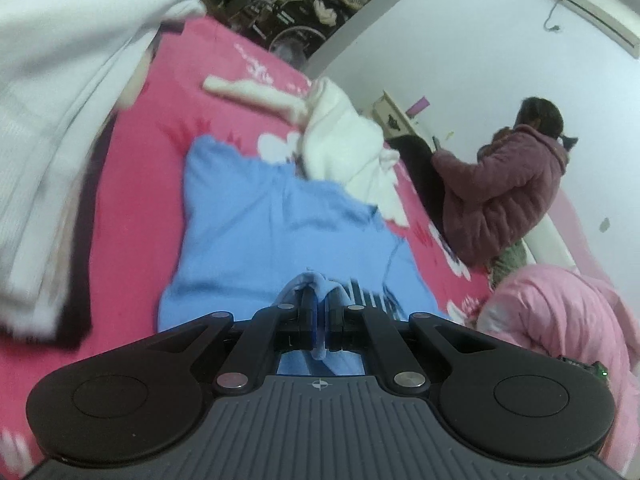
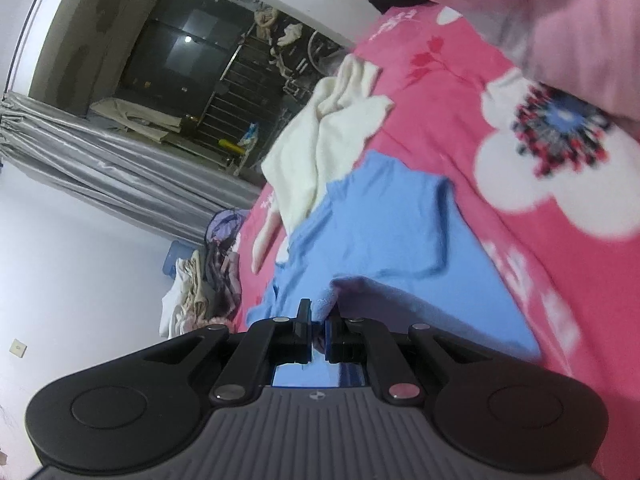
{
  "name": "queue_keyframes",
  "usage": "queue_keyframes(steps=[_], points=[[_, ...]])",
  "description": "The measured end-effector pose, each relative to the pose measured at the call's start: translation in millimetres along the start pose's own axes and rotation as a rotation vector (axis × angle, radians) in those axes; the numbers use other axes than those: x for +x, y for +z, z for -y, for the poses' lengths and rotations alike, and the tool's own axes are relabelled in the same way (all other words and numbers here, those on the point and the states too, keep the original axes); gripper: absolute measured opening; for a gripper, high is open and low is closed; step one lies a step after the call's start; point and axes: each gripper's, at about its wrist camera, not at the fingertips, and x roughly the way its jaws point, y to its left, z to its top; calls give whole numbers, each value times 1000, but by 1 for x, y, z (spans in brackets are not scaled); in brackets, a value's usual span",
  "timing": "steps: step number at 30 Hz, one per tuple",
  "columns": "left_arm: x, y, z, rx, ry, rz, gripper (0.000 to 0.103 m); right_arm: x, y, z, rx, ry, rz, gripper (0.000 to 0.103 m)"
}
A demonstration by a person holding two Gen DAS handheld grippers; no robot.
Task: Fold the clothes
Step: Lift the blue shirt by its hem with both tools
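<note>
Two grippers, each clamped on the same blue garment (image 1: 280,220), which lies spread on a pink bedspread (image 1: 140,200) printed with white flowers. Left gripper (image 1: 320,300): jaws drawn together with a bunched fold of blue cloth pinched between them, the cloth spilling over the fingertips. Right gripper (image 2: 318,312): jaws likewise nearly together, a small tuft of the blue garment's edge held between them; the fabric just beyond it rises in a low ridge.

One cream-white garment (image 1: 344,140) lies crumpled at the far end of the blue one, overlapping its edge; one long sleeve or leg of it stretches across the bedspread away from the heap. One stack of folded clothes (image 1: 52,140), white on top with a dark layer beneath, sits at the left of the left wrist view, blurred. One pink quilted item (image 1: 560,312) lies at the right edge of the bed in that view. One person (image 1: 508,184) in a mauve fleece jacket sits at the far side of the bed.

No container holds any clothing that can be made out; one loose pile of garments (image 2: 200,292) lies beside the bed in the right wrist view, against a blue object whose nature cannot be told. Grey curtains (image 2: 100,160) hang behind it.
</note>
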Motion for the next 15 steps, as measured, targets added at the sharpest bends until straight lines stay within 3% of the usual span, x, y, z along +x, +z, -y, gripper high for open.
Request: queue_keyframes(steps=[9,15], points=[[34,35,-13,-40,80,63,1,50,51,10,13,50,20,6],[54,55,-22,-102,87,98,1,82,79,16,18,77,24,5]])
